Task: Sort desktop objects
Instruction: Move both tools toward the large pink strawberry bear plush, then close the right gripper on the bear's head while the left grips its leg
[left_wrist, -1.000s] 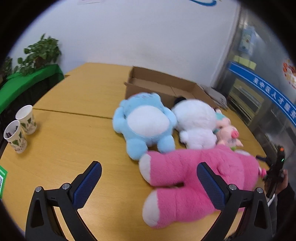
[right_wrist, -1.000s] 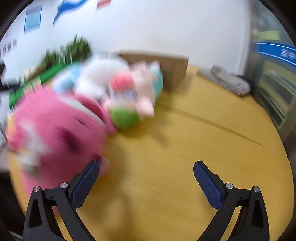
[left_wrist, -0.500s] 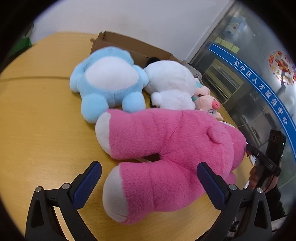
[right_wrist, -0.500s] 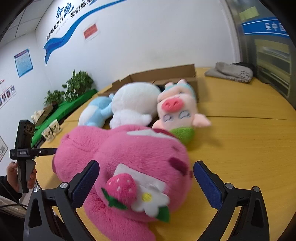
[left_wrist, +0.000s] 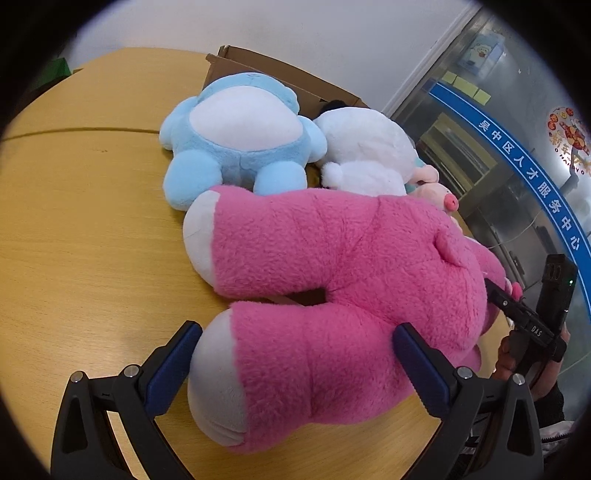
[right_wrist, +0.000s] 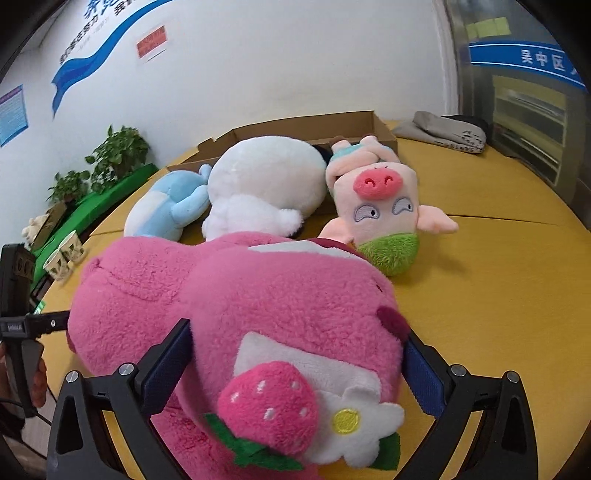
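Our left fingers (left_wrist: 295, 354) straddle one leg of the big pink plush bear (left_wrist: 332, 266), our right fingers (right_wrist: 295, 365) its head, both spread; uneven squeezes could let it sag onto the small pink pig plush (right_wrist: 380, 199)

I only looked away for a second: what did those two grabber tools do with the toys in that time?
Both moved in on the pink bear. The left gripper now has its open jaws around one leg; the right gripper has its open jaws around the head, by the strawberry. Neither has visibly squeezed yet. The blue toy, white toy, pig and box stayed put.
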